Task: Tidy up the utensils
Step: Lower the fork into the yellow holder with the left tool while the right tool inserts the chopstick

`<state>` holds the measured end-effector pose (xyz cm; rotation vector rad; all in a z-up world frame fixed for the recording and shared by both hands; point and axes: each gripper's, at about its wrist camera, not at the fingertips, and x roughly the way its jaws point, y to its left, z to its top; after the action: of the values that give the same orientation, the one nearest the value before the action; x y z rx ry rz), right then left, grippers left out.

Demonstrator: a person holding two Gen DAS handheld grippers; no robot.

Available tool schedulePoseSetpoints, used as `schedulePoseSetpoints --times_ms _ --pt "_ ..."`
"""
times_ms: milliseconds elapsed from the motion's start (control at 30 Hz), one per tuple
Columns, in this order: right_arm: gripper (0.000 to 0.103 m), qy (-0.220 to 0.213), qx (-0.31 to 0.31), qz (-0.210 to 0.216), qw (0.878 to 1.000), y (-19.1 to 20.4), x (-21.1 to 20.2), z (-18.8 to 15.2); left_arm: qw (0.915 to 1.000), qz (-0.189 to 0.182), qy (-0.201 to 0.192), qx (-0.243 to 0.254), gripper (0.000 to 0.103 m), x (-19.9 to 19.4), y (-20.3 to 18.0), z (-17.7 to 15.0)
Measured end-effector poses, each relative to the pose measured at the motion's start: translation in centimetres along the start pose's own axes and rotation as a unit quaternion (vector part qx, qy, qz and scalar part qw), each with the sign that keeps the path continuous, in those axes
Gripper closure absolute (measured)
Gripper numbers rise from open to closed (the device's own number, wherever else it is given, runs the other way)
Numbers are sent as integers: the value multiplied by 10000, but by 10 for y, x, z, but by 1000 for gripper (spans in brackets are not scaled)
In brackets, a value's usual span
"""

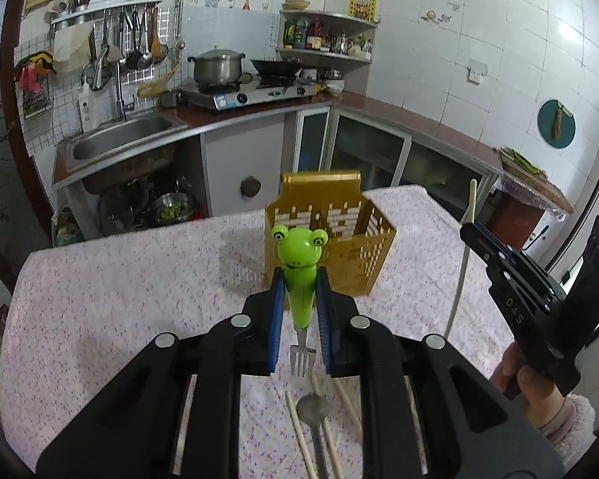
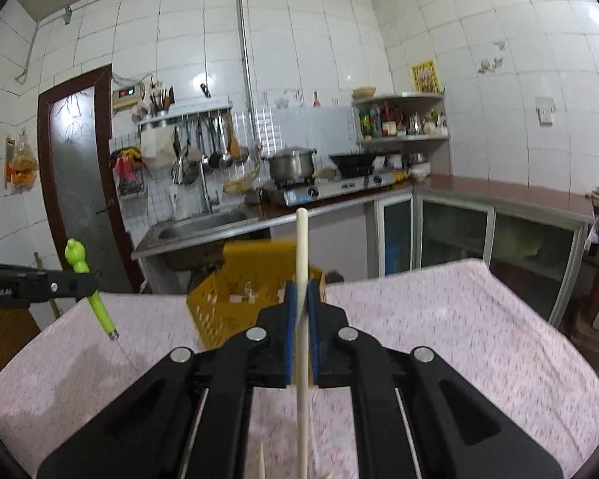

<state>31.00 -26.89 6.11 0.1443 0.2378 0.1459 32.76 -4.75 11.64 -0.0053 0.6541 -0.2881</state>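
The left tool (image 1: 299, 299) is gripping a frog-handled fork (image 1: 299, 275) by its green handle, tines pointing down, above the pink counter (image 1: 119, 299). The right tool (image 2: 299, 299) is clamping a pale chopstick (image 2: 302, 247) upright. A yellow slotted basket (image 1: 331, 231) is standing just beyond both tools. A spoon (image 1: 312, 409) and more chopsticks (image 1: 299, 431) are lying on the counter below.
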Motion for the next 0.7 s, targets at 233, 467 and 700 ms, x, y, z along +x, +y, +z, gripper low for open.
schedulePoseSetpoints --times_ms 233,467,700 --pt "97 -757 62 61 9971 7 31 65 9982 74 -589 -34 89 -1 -4 58" --pt "97 -1378 176 -42 9903 9 83 102 9956 187 -913 -81 89 30 -2 104" --pt "97 -1073 101 114 9941 6 133 64 9980 93 -629 -42 89 91 2 88"
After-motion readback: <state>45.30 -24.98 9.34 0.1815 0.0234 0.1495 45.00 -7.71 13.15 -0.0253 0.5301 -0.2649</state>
